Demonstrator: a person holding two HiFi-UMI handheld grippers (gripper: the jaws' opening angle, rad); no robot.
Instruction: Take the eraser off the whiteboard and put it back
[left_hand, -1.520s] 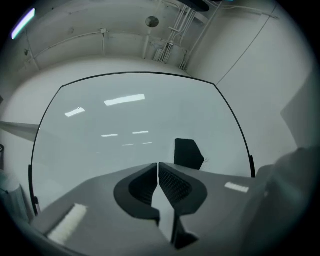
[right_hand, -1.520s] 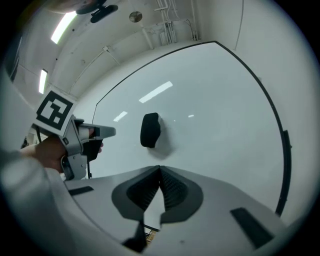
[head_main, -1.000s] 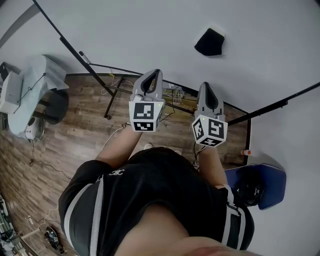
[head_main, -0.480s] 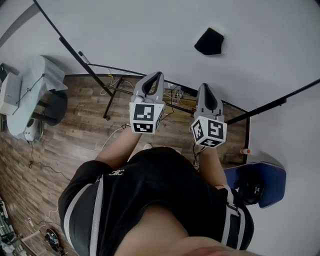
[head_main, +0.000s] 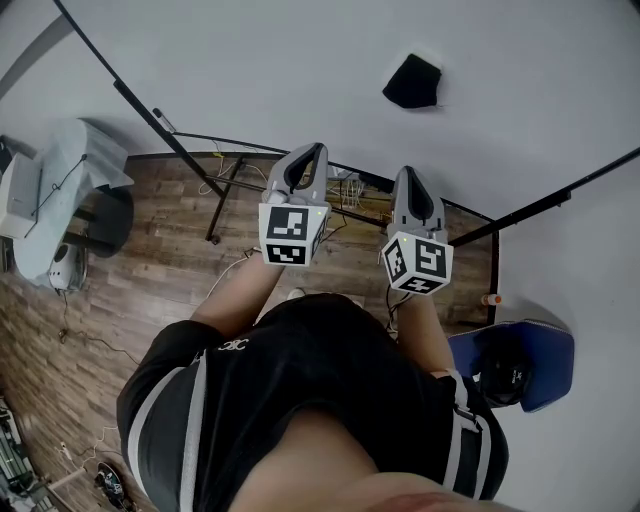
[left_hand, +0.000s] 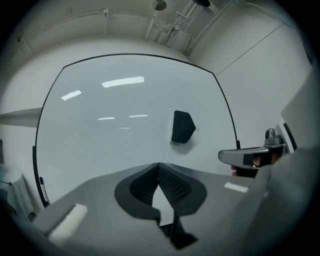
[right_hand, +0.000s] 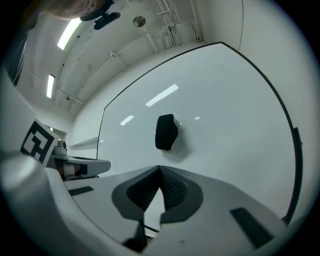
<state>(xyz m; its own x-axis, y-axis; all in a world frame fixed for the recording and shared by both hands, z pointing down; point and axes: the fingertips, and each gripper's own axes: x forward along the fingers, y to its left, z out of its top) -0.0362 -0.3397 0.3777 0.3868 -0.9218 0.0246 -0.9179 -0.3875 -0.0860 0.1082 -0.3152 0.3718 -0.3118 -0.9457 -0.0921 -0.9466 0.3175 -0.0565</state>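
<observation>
The black eraser (head_main: 412, 82) sticks to the whiteboard (head_main: 300, 70), up and to the right of both grippers. In the left gripper view the eraser (left_hand: 182, 126) is ahead and slightly right; in the right gripper view the eraser (right_hand: 166, 132) is almost straight ahead. My left gripper (head_main: 306, 158) and right gripper (head_main: 413, 178) are held side by side, level, pointing at the board and short of it. The left gripper (left_hand: 158, 165) has its jaw tips together with nothing between them. The right gripper (right_hand: 160, 168) is shut and empty too.
The whiteboard's black stand legs (head_main: 225, 195) and loose cables (head_main: 345, 190) are on the wood floor below the grippers. A grey chair with equipment (head_main: 60, 190) stands at left. A blue seat holding a black object (head_main: 510, 370) is at right.
</observation>
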